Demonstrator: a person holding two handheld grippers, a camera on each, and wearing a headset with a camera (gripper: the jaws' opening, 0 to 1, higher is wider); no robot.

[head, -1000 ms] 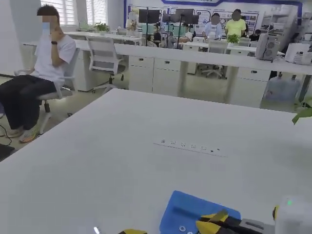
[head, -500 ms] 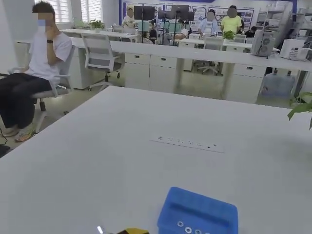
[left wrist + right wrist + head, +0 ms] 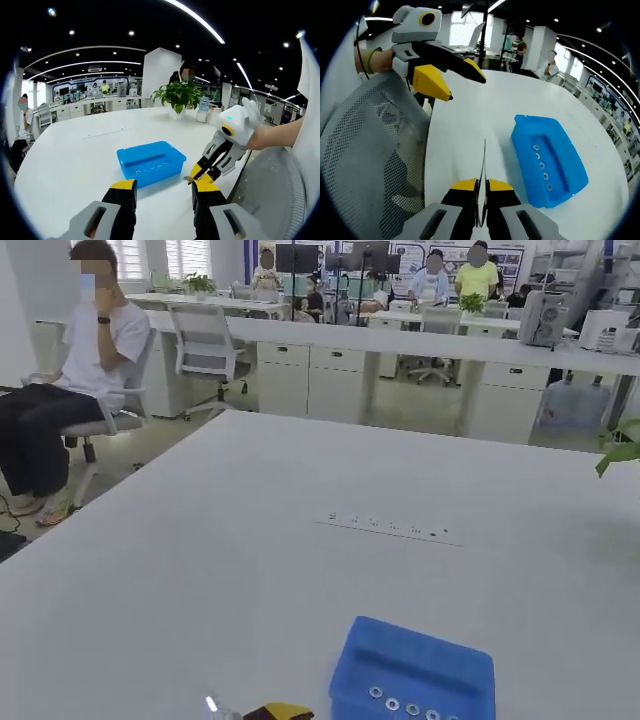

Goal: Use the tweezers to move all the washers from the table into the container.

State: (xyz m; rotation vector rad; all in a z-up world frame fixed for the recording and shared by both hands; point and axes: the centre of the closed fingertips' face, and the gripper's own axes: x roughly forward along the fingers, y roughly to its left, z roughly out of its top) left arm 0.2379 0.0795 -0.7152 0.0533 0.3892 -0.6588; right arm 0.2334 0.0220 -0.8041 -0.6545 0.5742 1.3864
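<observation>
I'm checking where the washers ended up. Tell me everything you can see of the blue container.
The blue container is a shallow rectangular tray, plastic by its look, with rounded corners, a raised rim and an open top. It sits flat and upright on the white table, near the edge closest to the person. Five small metal washers lie in a row on its floor. Nothing else touches it.

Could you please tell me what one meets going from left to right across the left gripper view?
A seated person → container → right gripper.
</observation>
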